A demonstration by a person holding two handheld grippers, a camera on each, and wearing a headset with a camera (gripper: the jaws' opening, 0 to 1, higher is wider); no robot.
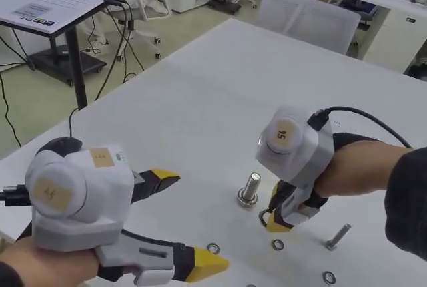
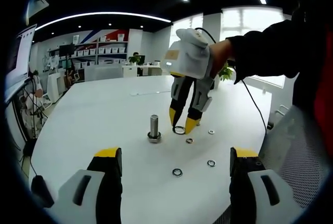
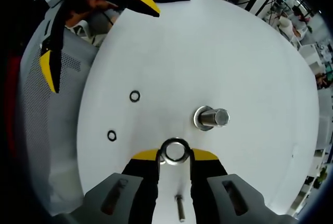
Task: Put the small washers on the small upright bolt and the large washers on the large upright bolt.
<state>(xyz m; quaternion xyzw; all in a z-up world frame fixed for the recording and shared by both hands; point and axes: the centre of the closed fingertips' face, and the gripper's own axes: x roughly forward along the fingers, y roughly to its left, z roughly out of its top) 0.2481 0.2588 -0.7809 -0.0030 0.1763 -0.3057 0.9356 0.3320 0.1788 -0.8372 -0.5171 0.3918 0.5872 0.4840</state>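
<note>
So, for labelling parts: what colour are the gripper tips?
Yellow; clearest on the left gripper in the head view.

We see the large bolt (image 1: pixel 249 190) standing upright, a large washer (image 3: pixel 174 139) pinched in the right gripper (image 3: pixel 174 154) beside it, the small bolt (image 1: pixel 337 236) lying flat, and small washers (image 1: pixel 277 244) scattered nearby.
</note>
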